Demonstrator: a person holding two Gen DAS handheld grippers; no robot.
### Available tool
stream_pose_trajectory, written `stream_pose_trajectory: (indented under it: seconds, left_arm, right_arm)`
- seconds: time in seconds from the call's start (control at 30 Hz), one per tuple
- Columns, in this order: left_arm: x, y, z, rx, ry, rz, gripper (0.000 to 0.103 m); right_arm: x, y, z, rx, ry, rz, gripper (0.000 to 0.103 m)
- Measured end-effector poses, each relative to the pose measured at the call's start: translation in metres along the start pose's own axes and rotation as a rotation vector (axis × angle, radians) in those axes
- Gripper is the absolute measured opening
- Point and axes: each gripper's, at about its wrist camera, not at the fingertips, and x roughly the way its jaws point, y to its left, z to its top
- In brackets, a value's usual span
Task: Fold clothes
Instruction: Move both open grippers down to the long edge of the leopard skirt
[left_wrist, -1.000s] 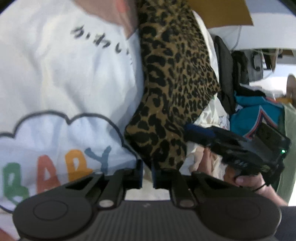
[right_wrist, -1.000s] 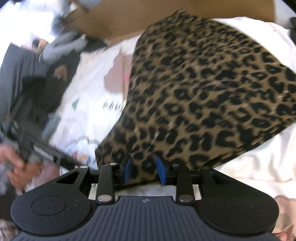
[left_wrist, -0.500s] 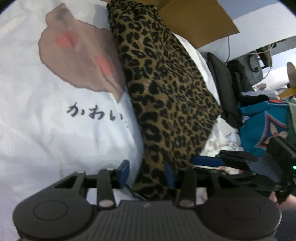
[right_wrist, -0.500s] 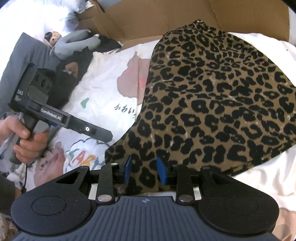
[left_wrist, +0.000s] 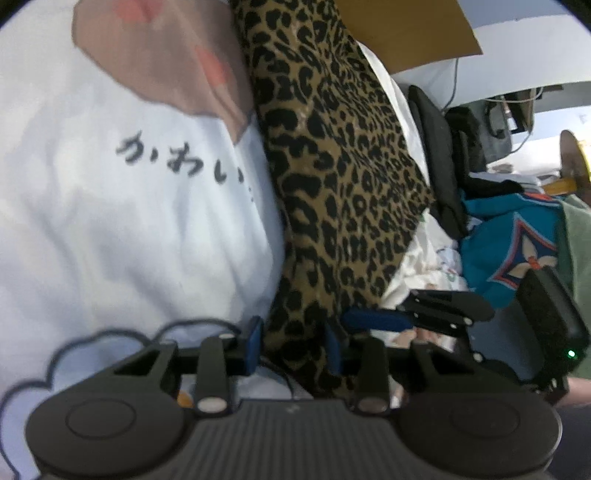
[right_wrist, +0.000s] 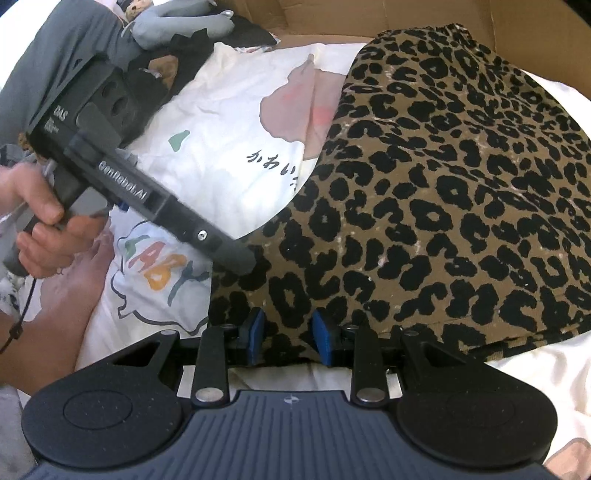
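Hand-held grippers (right_wrist: 288, 341) (left_wrist: 293, 345) angled down — astride leopard-print garment (right_wrist: 443, 192) hem, left closing

Readable text on the bedding and one handheld tool

The white printed sheet (right_wrist: 229, 122) carries black Japanese script "かわい" and, toward 7 o'clock of it, colourful letters "BABY" inside a cloud outline; the left gripper (right_wrist: 243, 258) body reads "GenRobot.AI", with "DAS" on its rear block.

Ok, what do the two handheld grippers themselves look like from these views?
Both are black plastic with blue pads on the jaws. The left gripper has a long black bar printed with white lettering, a pistol-style handle and a thin black cord hanging below it. The right gripper shows a small green light at its back end. No sleeves are visible.
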Motion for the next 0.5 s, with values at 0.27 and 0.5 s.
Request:
stream_pose_trajectory:
  seconds: [0.27,0.5]
  left_arm:
    - [-0.005,0.006,-0.01,-0.039,-0.034,-0.162,0.037]
    - [0.009,0.009,-0.004,-0.064,-0.064,-0.138,0.037]
  right_arm:
    - [-0.016,-0.019,0.001,0.081,-0.027,-0.028,0.036]
    - [-0.031,-0.05,0.008,0.19,-0.083,-0.111,0.036]
